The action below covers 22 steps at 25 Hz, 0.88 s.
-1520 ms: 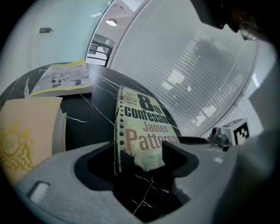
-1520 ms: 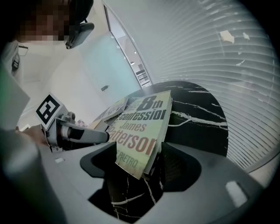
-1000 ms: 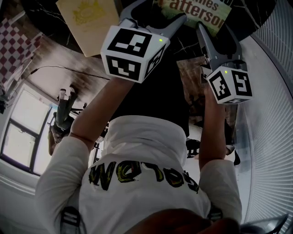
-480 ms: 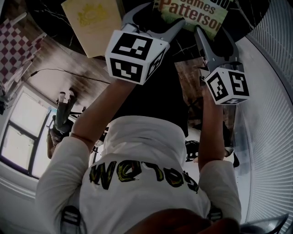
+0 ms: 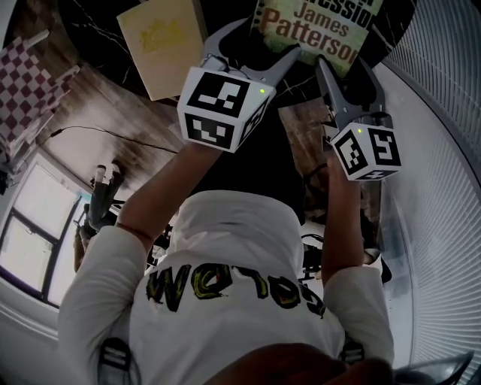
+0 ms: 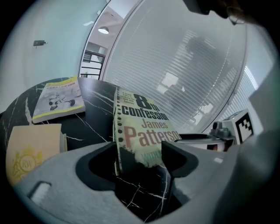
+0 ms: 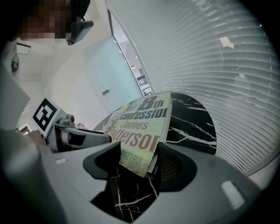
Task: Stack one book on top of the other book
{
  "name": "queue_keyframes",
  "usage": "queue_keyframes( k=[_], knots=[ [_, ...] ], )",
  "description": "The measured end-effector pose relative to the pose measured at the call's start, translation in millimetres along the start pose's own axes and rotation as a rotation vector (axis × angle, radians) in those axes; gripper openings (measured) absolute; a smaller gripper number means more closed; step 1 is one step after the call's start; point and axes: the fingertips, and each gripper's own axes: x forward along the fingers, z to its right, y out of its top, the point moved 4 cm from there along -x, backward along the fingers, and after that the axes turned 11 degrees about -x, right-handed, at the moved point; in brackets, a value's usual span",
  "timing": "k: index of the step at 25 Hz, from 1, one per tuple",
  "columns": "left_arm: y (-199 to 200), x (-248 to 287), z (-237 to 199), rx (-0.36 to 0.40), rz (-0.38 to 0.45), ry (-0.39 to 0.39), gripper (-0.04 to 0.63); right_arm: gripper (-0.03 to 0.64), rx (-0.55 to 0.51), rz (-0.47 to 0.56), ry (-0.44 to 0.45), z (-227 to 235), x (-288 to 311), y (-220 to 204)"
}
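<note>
Spotter: Both your tongs have risen since a second ago, and the Patterson paperback [image 5: 312,26] has come up with them. More of its cover now shows at the top of the head view.

Operator: Where do they sit?

Spotter: In the head view, your left tongs [image 5: 252,46] are at the paperback's near left corner and your right tongs [image 5: 342,64] at its near right corner. The cream book [image 5: 161,45] lies flat on the dark marbled surface [image 5: 83,19], left of the paperback and apart from it.

Operator: And the left gripper view?

Spotter: Your left tongs are clamped on that corner, with the spine by the left jaw. The cover tilts steeply up and the near edge is clear of the surface. The cream book is at the left, and a grey-and-yellow book [image 6: 59,98] lies farther back.

Operator: Right gripper view?

Spotter: Your right tongs are clamped on the other near corner, with the page edge against the right jaw. Whether the paperback's far edge touches the surface, you can't tell from any view.
</note>
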Motion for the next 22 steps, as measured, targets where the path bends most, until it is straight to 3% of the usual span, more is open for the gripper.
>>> queue_keyframes(
  k=[22],
  knots=[
    [45.7, -98.1, 73.1, 0.110, 0.140, -0.031, 0.334, 0.265, -0.058, 0.126, -0.007, -43.0, -90.0, 78.4]
  ],
)
